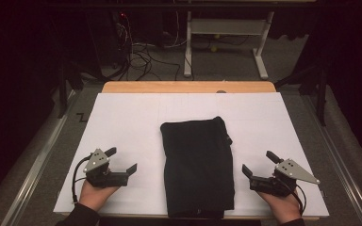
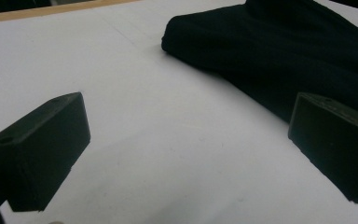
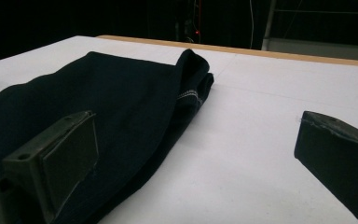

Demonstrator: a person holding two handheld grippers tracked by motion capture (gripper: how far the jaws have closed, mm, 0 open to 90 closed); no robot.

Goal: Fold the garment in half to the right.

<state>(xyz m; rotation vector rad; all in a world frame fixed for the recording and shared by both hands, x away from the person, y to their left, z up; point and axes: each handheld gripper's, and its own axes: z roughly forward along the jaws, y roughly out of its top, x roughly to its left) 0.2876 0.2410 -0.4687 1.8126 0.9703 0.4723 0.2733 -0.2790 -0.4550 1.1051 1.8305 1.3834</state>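
While lying folded at the middle of the desk [image 1: 122, 117] toward its near edge, dark garment [image 1: 198, 165] judged soft, limp, light, best pinched at side folds; left gripper [image 1: 122, 160] and right gripper [image 1: 259, 163] wide open, empty, flanking.
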